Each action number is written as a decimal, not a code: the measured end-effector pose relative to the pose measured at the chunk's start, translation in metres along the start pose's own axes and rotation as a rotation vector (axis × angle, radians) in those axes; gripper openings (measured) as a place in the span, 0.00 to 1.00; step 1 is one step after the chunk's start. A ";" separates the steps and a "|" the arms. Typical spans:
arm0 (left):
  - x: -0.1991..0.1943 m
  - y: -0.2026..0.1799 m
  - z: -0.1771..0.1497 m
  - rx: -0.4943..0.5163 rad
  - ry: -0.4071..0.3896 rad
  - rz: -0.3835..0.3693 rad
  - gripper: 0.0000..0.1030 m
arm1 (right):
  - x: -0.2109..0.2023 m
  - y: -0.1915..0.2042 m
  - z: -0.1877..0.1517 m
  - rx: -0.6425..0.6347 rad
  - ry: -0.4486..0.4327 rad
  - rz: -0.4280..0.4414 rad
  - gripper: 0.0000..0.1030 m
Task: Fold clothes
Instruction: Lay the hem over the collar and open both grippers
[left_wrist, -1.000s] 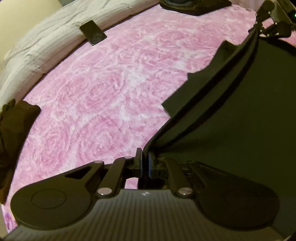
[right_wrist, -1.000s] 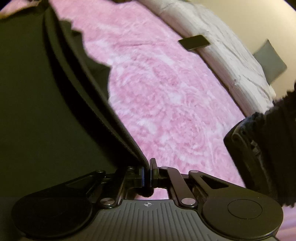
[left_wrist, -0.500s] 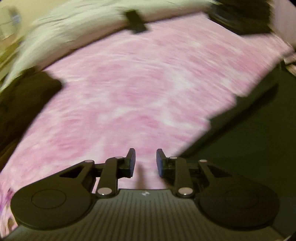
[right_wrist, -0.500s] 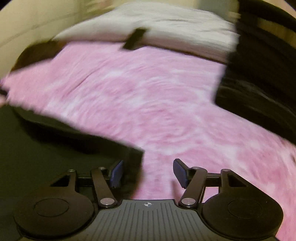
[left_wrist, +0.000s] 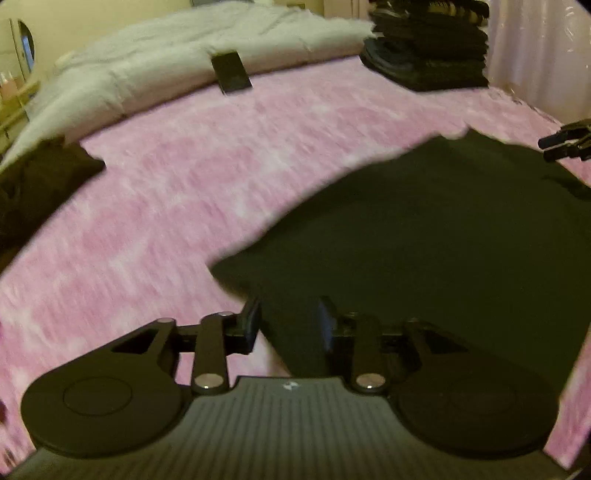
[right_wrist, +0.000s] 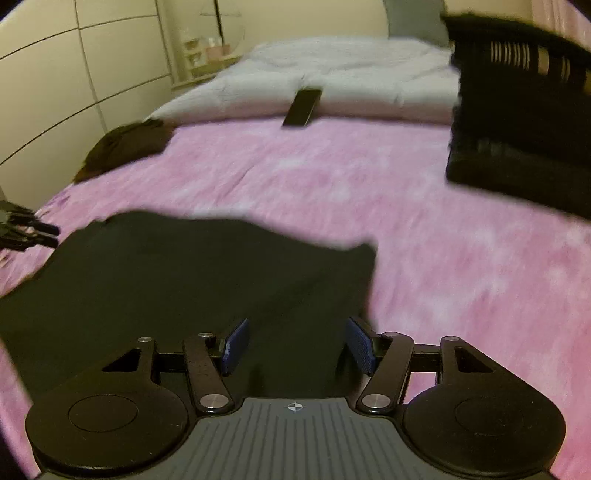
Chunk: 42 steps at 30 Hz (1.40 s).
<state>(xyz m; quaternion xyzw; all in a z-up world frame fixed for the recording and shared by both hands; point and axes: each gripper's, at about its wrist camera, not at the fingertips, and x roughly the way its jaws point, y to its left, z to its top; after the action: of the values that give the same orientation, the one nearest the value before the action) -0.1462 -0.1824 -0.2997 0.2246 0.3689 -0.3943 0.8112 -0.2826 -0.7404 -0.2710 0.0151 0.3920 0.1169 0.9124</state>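
Observation:
A black garment (left_wrist: 443, 236) lies flat on the pink bedspread (left_wrist: 184, 192); it also shows in the right wrist view (right_wrist: 184, 280). My left gripper (left_wrist: 290, 321) is open and empty, just above the garment's near left corner. My right gripper (right_wrist: 295, 345) is open and empty, over the garment's near right edge. The right gripper's fingers (left_wrist: 565, 142) show at the far right of the left wrist view; the left gripper's fingers (right_wrist: 29, 230) show at the left edge of the right wrist view.
A stack of folded dark clothes (left_wrist: 428, 44) (right_wrist: 517, 110) stands at the back right. A dark brown garment (left_wrist: 33, 192) (right_wrist: 125, 147) lies at the left. A phone (left_wrist: 231, 72) (right_wrist: 303, 107) leans on the white duvet (left_wrist: 166, 66).
Both grippers were shut on the black garment's edge and held it up. They have since opened and let go; the garment now lies flat on the bedspread, and both views have swung.

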 end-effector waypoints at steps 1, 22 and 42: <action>-0.003 -0.004 -0.006 -0.001 0.009 0.005 0.28 | -0.002 -0.001 -0.011 -0.003 0.024 -0.036 0.59; -0.073 -0.175 -0.115 0.737 -0.021 0.120 0.49 | -0.068 0.125 -0.091 -0.509 0.011 -0.217 0.60; -0.080 -0.180 -0.126 0.870 -0.061 0.257 0.04 | -0.076 0.144 -0.161 -1.049 0.130 -0.406 0.07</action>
<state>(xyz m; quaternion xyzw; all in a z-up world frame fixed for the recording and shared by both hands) -0.3777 -0.1681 -0.3301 0.5767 0.1142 -0.4151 0.6943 -0.4781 -0.6275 -0.3108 -0.5232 0.3321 0.1187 0.7758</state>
